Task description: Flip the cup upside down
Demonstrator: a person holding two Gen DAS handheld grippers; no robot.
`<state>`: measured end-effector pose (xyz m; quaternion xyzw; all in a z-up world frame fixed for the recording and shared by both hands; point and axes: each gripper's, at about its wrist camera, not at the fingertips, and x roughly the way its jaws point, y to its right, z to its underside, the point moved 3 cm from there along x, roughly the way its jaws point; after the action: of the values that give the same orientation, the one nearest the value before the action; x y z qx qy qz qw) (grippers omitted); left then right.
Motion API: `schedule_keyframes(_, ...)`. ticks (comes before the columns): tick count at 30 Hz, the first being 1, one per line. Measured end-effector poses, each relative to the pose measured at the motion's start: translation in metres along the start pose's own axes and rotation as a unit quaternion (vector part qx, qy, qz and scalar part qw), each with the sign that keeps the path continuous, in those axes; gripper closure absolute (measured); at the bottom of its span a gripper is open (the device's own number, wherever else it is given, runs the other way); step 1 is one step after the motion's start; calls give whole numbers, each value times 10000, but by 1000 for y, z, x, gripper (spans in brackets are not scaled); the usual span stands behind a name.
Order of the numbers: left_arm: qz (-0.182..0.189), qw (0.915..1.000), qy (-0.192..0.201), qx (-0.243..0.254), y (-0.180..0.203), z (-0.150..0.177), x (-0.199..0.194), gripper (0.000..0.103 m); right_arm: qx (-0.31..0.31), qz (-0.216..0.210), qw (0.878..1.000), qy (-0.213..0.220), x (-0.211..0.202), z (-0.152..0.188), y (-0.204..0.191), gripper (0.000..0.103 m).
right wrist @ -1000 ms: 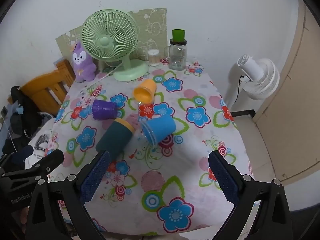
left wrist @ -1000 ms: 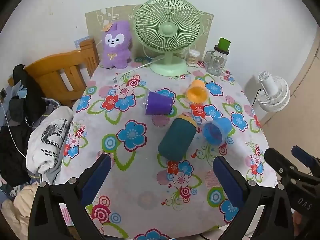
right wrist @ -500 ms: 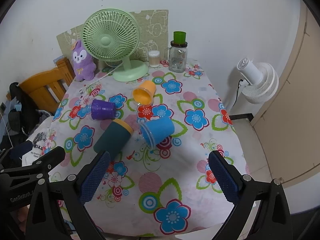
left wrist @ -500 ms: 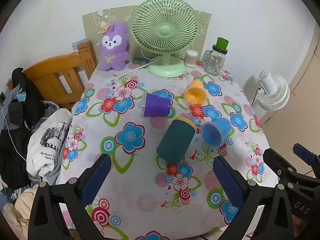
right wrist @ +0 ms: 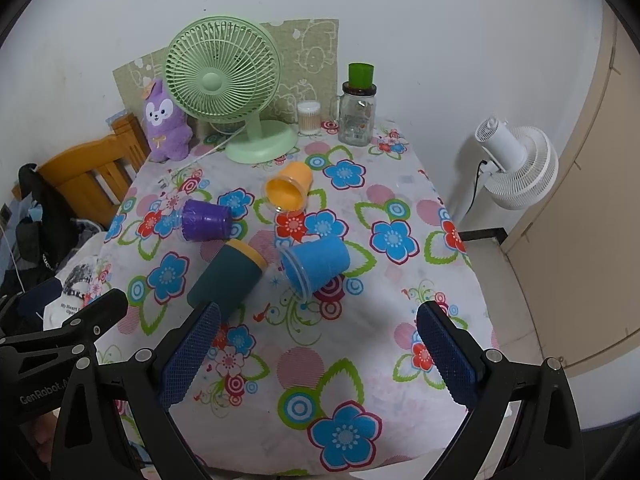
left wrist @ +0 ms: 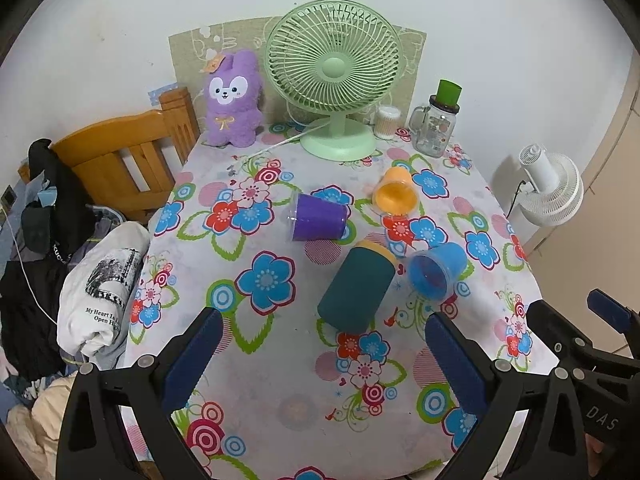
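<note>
Several cups lie on their sides on the floral tablecloth [left wrist: 260,364]: a purple cup [left wrist: 318,223], an orange cup [left wrist: 394,196], a blue cup [left wrist: 436,270] and a dark teal cup with a yellow rim [left wrist: 358,290]. They also show in the right wrist view: purple [right wrist: 206,220], orange [right wrist: 288,192], blue [right wrist: 316,266], teal [right wrist: 224,278]. My left gripper [left wrist: 324,352] is open and empty, just short of the teal cup. My right gripper [right wrist: 318,350] is open and empty, short of the blue cup.
At the back stand a green desk fan [left wrist: 334,80], a purple plush toy [left wrist: 233,100], a glass jar with a green cap [left wrist: 438,120] and a cotton-swab tub [left wrist: 387,122]. A wooden chair [left wrist: 116,156] with clothes is left. A white floor fan [right wrist: 516,164] stands right.
Both grippers have drawn back and risen slightly, so the table looks a little farther away. The cups have not moved. Both grippers stay open.
</note>
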<state>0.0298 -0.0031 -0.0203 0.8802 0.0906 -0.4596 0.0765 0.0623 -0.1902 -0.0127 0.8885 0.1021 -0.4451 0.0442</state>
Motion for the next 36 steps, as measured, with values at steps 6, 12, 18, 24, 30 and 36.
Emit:
schedule_keyframes(6,-38,10000,6,22,0,0,0,1,16,-9,10000,-17,1,-2,-1,3)
schedule_keyframes(12,-78,10000,34,41,1,-1,-1,1,7,-2,10000,-14,1,-1,-1,3)
schedule_keyframes(18,-66,10000,-3,40,1,-2,1,1,-2,-35,10000,-69,4,-4,-2,4)
schedule_keyframes(24,38,9999,-59,122,-4,-8,6,1,-264,-201,9994,-66,7,-13,-13,4)
schedule_keyframes(30,131,9993,-125,316,-11,-18,14,1,-273,-376,9989,-118,15,-23,-21,4)
schedule_keyframes(36,213,9987,-236,399,-21,-30,32,1,-452,-509,9974,-255,34,-35,-35,4)
